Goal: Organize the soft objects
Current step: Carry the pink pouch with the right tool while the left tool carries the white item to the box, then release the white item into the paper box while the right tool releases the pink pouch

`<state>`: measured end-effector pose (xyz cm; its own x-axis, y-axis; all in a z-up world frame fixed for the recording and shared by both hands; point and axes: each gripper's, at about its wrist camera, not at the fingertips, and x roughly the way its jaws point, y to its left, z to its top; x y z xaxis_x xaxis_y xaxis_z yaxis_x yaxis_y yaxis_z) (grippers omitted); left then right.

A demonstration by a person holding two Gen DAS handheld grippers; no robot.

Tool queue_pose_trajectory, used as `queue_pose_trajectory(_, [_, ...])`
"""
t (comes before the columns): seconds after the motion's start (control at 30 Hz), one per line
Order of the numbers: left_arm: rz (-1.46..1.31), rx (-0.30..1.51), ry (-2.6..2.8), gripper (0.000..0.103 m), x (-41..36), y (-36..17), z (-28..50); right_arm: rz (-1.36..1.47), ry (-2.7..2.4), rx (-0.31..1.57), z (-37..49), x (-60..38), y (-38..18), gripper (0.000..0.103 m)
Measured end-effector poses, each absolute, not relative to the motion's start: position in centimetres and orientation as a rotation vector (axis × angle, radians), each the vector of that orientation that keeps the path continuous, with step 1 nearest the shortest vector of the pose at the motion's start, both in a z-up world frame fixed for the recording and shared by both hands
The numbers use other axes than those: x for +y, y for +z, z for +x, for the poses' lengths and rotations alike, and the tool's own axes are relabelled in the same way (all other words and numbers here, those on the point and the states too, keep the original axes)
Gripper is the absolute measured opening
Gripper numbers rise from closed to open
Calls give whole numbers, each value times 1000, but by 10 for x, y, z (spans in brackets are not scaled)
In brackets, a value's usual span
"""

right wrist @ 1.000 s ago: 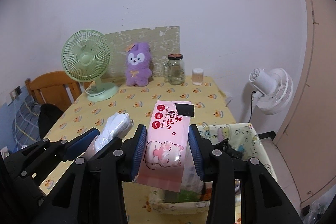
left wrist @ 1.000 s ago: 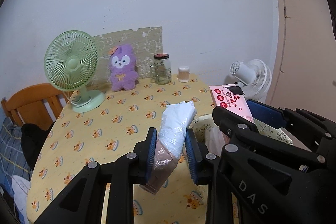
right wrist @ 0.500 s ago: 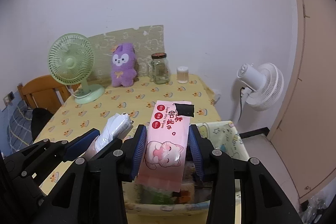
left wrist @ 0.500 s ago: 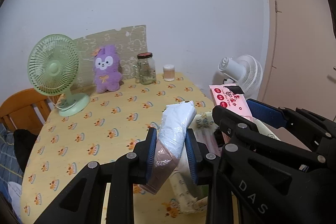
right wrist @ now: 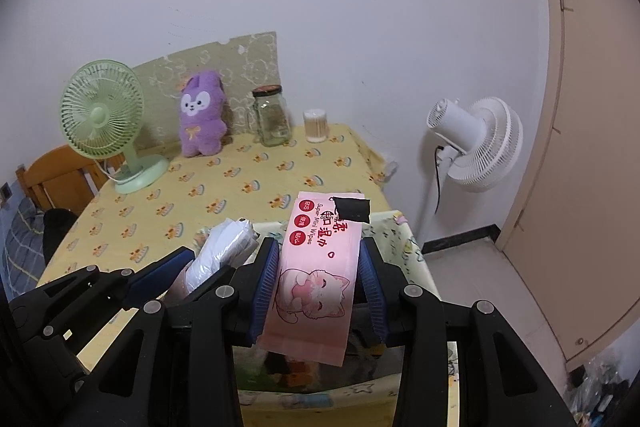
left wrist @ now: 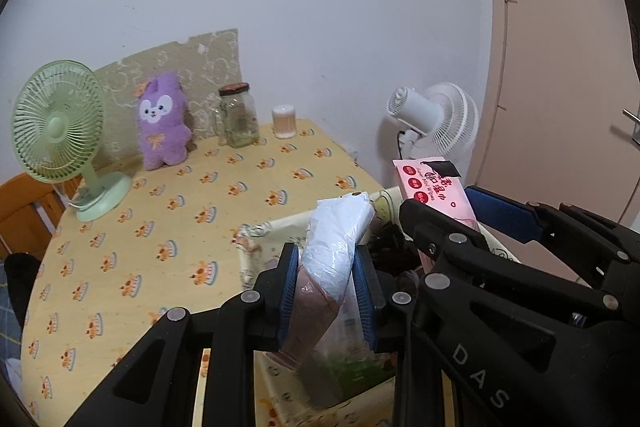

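Both claws are loaded: my left gripper (left wrist: 326,301) is pinched on a white plastic-wrapped soft pack (left wrist: 338,243), and my right gripper (right wrist: 318,291) squeezes a pink wet-wipes pack (right wrist: 316,279) flat between its blue pads. I hold the 2 side by side above a cream fabric storage bin (right wrist: 412,255) that sits at the near edge of the table (left wrist: 160,211) with the yellow patterned cloth.

As I judge it, the task is partway through. The bin already holds some things; I can make out dark and greenish shapes under the packs, but not what they are. These 2 packs are not yet released, so dropping them in is the step in hand. A purple plush bunny (left wrist: 162,123) stands at the back of the table against the wall, between the green desk fan (left wrist: 56,135) and the glass jar (left wrist: 236,115). It looks soft enough to belong to the job, so I count it as left to do.

Compared with 1 second ago, both grips are unchanged, but I have swung toward the right: the fan and plush have slid left in my left view, the white standing fan (right wrist: 476,143) shows more fully, and the bin now lies directly under both packs.
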<state>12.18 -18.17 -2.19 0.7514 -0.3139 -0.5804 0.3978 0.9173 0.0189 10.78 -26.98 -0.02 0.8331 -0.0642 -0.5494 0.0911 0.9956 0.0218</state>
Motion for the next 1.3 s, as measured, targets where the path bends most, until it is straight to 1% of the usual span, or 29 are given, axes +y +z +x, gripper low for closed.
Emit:
queue_pose_trajectory(0.47, [191,684,-476,29,-222,-48,134,92,-131,647,120,-309,-27,44])
queue_pose_trajectory(0.57, [196,697,-485,35,-226,-52,137,98,-134,660,122,-313,-32,44])
queue_pose_trajectory(0.67, [200,717,-502,45,-228,-57,138,103,-131,674,123,-315,-37,44])
queue_pose_trajectory(0.73, [217,726,-516,59,-231,-61,139,104,-133,682,125,-315,-40,44])
queue_pose_trajectory(0.77, [225,725,-526,61,-231,-62,138,98,-133,679,125,-315,-42,44])
queue_pose_trajectory(0.8, [234,725,-534,66,-232,-62,136,90,-134,672,124,-315,-42,44])
queue_pose_trajectory(0.83, [239,726,-534,68,-232,-62,135,83,-136,670,124,-314,-43,44])
queue_pose_trajectory(1.0, [253,725,-510,71,-229,-60,135,83,-130,674,127,-311,-43,44])
queue_pose_trajectory(1.07, [267,720,-496,75,-227,-58,133,81,-124,674,127,-309,-43,44])
queue_pose_trajectory(1.13, [273,719,-482,84,-223,-56,133,91,-97,663,126,-306,-42,44])
queue_pose_trajectory(1.3, [278,720,-460,85,-217,-56,132,104,-82,660,127,-301,-43,44])
